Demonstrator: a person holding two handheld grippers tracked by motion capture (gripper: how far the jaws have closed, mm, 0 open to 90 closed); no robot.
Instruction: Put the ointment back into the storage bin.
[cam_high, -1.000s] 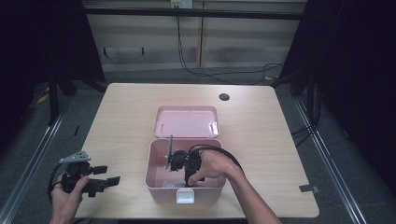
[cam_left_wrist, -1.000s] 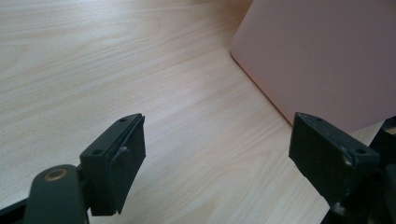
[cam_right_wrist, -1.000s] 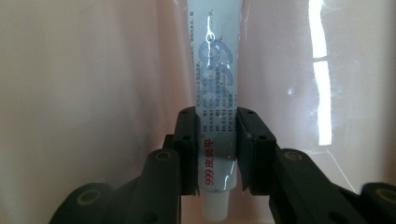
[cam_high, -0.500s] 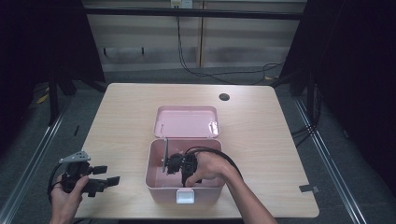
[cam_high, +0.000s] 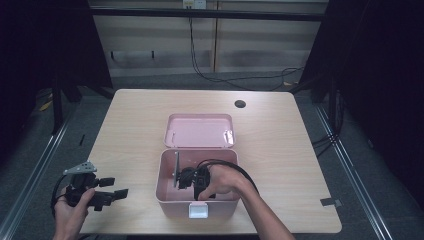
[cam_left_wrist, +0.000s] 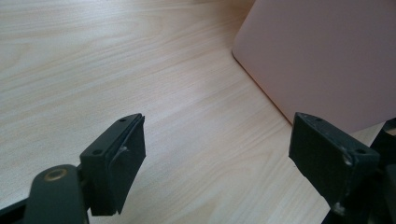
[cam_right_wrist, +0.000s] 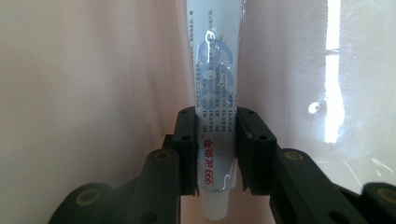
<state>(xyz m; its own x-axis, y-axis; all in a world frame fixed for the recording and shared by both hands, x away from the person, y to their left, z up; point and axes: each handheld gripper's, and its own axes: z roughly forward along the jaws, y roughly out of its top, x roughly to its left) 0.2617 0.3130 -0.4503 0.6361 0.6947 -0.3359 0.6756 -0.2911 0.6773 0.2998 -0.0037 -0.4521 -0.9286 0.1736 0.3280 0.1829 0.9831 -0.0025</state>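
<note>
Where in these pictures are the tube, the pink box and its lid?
tube (cam_right_wrist: 215, 88), right gripper view, on its printed body above the jaws.
pink box (cam_high: 165, 194), high view, on its left wall.
lid (cam_high: 200, 131), high view, on its inner face.

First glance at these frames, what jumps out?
The pink box near the table's front edge, its lid swung open behind it. The right gripper is down inside the box, jaws clamped on a white ointment tube printed with 999. The left gripper sits open over bare tabletop left of the box.
</note>
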